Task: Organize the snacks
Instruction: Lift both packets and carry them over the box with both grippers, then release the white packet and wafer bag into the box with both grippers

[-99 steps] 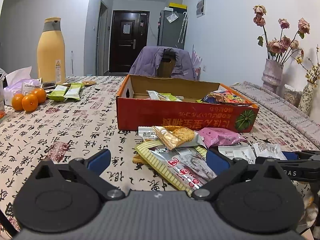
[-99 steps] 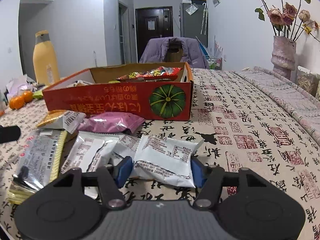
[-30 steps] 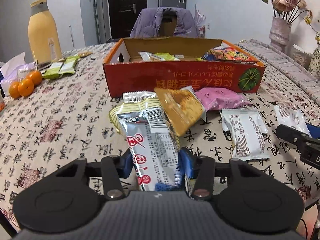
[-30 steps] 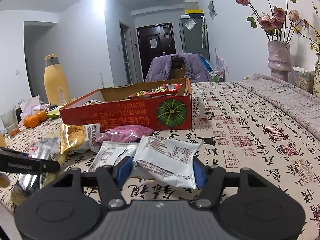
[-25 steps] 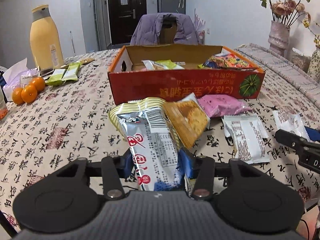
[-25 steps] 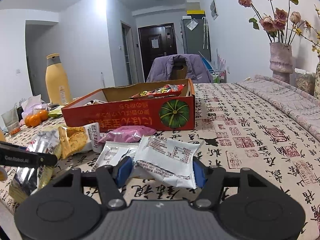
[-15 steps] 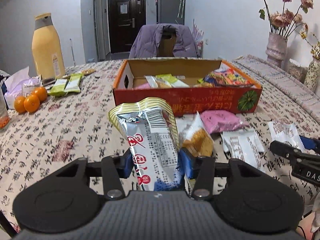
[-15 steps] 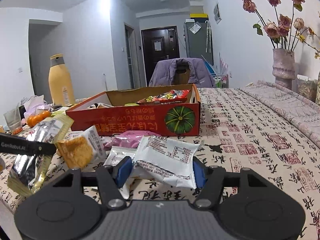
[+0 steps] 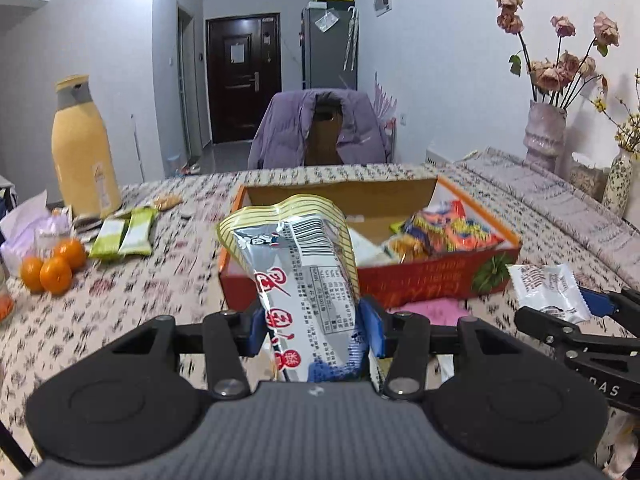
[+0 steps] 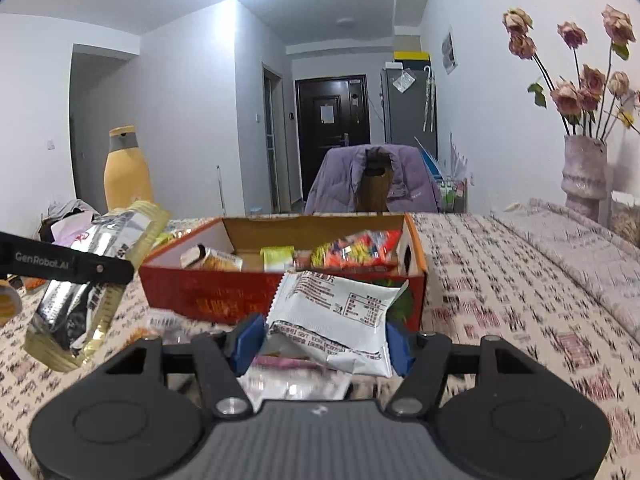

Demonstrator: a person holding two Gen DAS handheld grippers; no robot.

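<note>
A long silver foil snack packet with yellow-striped edges and red characters (image 9: pixel 304 280) stands upright between the blue pads of the left gripper (image 9: pixel 316 330), whose jaws are clamped on its lower part; it hangs clear of the tablecloth, in front of the near wall of the open red-and-orange cardboard box (image 9: pixel 432 280). The same packet shows at the left of the right wrist view (image 10: pixel 92 276), to the left of the box, with a black finger (image 10: pixel 64 266) of the left gripper across it.

The right gripper (image 10: pixel 320 338) has its jaws closed on a flat white snack packet with dark printed text (image 10: pixel 340 312), lifted off the table just in front of the box's near wall (image 10: pixel 208 296). From the left wrist view this white packet (image 9: pixel 548 286) sits to the right of the box's near right corner.

Inside the box lie an orange-and-red crinkled packet (image 10: pixel 352 254), a light green packet (image 10: pixel 276 258) and a yellowish packet (image 10: pixel 212 260). In front of the box, on the cloth printed with black characters (image 10: pixel 520 320), rests a pink packet (image 9: pixel 432 308). Well to the left of the box are two green wrapped bars (image 9: pixel 124 236), three oranges (image 9: pixel 54 266) and a tall yellow bottle with a grey collar (image 9: pixel 84 160). Beyond the box, a purple jacket draped over a chair (image 9: pixel 320 128); to the right of the box, a pale vase of dried roses (image 9: pixel 546 136).
</note>
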